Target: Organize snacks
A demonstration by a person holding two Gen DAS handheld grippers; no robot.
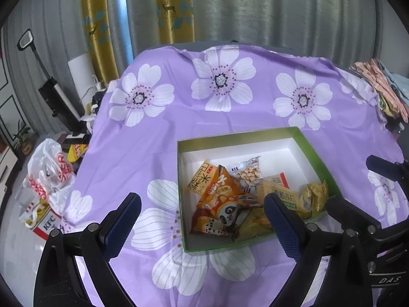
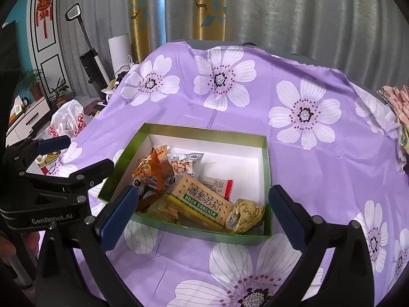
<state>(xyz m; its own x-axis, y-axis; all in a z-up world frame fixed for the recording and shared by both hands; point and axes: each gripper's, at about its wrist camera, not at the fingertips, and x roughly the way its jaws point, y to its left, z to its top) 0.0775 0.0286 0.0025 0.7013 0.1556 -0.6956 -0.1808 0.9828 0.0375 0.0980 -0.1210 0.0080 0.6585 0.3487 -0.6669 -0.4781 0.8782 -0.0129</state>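
Note:
A green box (image 1: 310, 151) (image 2: 122, 158) with a white inside sits on the purple flowered cloth. It holds several snacks: an orange panda bag (image 1: 225, 204) (image 2: 147, 176), a clear pack of round puffs (image 1: 249, 174) (image 2: 182, 165), a soda cracker pack (image 2: 202, 202) (image 1: 280, 192) and yellow wrapped sweets (image 1: 314, 197) (image 2: 245, 215). My left gripper (image 1: 202, 204) is open and empty, hovering over the box's near left part. My right gripper (image 2: 202, 200) is open and empty above the box's near side. The left gripper also shows in the right wrist view (image 2: 84, 153).
The purple cloth (image 1: 217, 110) (image 2: 306, 153) covers the table. A white plastic bag (image 1: 51, 171) (image 2: 67, 121) and a KFC box (image 1: 43, 220) lie at the left on the floor. Folded fabrics (image 1: 383, 87) sit at the right edge. Curtains hang behind.

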